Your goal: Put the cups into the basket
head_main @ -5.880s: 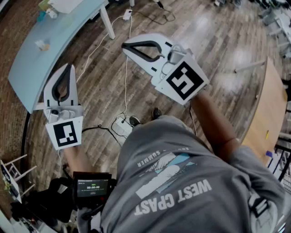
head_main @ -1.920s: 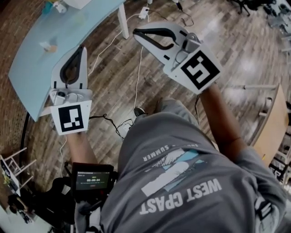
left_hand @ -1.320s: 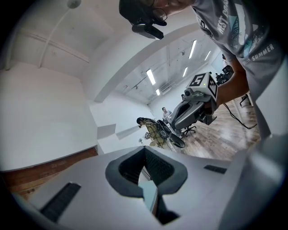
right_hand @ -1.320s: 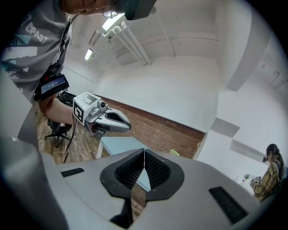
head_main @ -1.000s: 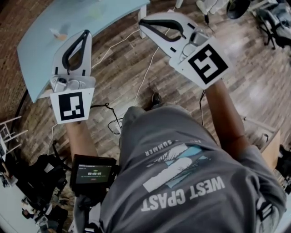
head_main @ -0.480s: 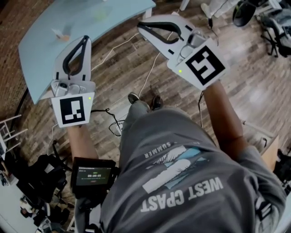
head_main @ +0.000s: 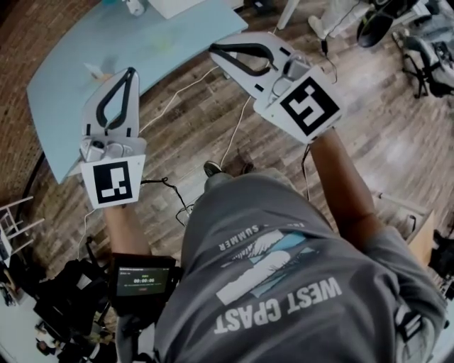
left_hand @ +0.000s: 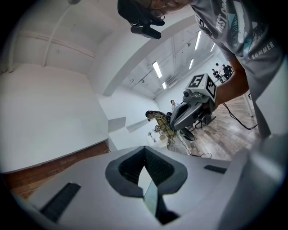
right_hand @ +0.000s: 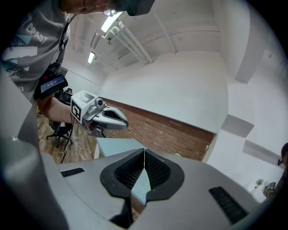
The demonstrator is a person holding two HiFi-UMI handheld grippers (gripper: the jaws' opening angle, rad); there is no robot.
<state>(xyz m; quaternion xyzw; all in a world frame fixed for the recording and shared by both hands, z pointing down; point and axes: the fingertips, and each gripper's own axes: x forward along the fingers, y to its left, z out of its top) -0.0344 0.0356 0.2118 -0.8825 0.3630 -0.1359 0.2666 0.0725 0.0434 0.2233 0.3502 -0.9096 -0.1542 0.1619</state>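
Note:
I see no cup that I can tell for sure and no basket. A pale blue table lies ahead at the upper left, with a small pale item and a white object on it, both too small to name. My left gripper is shut and empty, its tips over the table's near edge. My right gripper is also shut and empty, held above the wooden floor just off the table's right end. In the left gripper view the left gripper has its jaws meeting; in the right gripper view the right gripper does too.
White cables run over the wooden floor. A table leg stands at the top. Office chairs stand at the upper right, a black bag lies at the lower left, and a wooden tabletop sits at the right edge.
The person has walked towards the blue table, which now fills more of the upper left. Both grippers travelled along, staying shut and in the same pose.

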